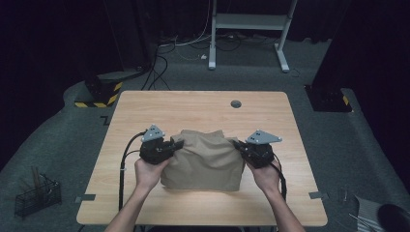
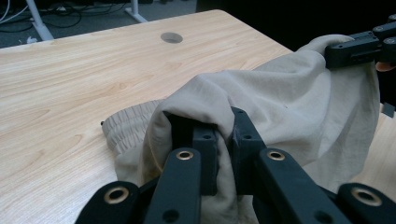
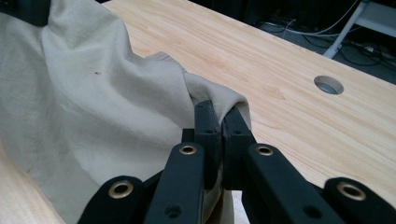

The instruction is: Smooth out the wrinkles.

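A beige cloth garment (image 1: 205,159) lies bunched in the middle of the wooden table (image 1: 145,104). My left gripper (image 1: 180,143) is shut on its left upper edge; in the left gripper view the beige cloth (image 2: 289,93) folds over the closed jaws of the left gripper (image 2: 224,133). My right gripper (image 1: 238,144) is shut on the right upper edge, and the beige cloth (image 3: 93,107) drapes from the pinched jaws of the right gripper (image 3: 221,116). The fabric hangs between the two grippers, with its lower part resting on the table. An elastic ribbed band (image 2: 126,126) shows beneath the fold.
A round cable hole (image 1: 236,103) sits near the table's far edge. Bare wood surrounds the cloth on all sides. A white desk frame (image 1: 249,29) and cables stand on the floor beyond, and a wire basket (image 1: 36,195) is on the floor at the left.
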The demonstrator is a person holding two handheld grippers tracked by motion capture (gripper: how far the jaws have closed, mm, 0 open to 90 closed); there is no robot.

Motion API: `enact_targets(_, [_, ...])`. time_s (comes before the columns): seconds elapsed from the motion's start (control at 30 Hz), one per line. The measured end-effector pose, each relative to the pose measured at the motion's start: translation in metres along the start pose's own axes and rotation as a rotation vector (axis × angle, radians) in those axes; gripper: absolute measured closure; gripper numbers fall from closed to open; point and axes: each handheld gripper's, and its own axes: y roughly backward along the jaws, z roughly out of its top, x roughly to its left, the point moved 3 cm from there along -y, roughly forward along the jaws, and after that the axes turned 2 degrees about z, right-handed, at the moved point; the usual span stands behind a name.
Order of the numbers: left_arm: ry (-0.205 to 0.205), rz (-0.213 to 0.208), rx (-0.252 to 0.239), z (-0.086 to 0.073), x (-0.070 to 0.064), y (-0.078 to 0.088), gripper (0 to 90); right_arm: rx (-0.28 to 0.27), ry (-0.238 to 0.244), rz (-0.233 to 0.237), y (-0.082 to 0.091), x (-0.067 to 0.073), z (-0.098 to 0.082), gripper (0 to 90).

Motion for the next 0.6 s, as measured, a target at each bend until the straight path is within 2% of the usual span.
enact_targets(0.27, [0.028,0.017,0.021,-0.001,0.013,-0.014,83.2,0.029,-0.02,-0.011,-0.016,-0.008,-0.001,87.7])
enact_targets(0.33, [0.018,0.026,0.026,0.0,0.013,-0.015,83.2,0.039,-0.022,-0.017,-0.021,-0.011,-0.001,87.7])
enact_targets(0.43, [-0.018,0.026,0.008,0.001,0.003,-0.009,83.3,0.028,-0.006,-0.036,-0.018,-0.007,0.0,87.7])
enact_targets(0.6, [-0.059,0.004,-0.05,0.006,-0.014,0.017,83.3,-0.021,0.035,-0.028,0.008,0.008,0.001,87.7])
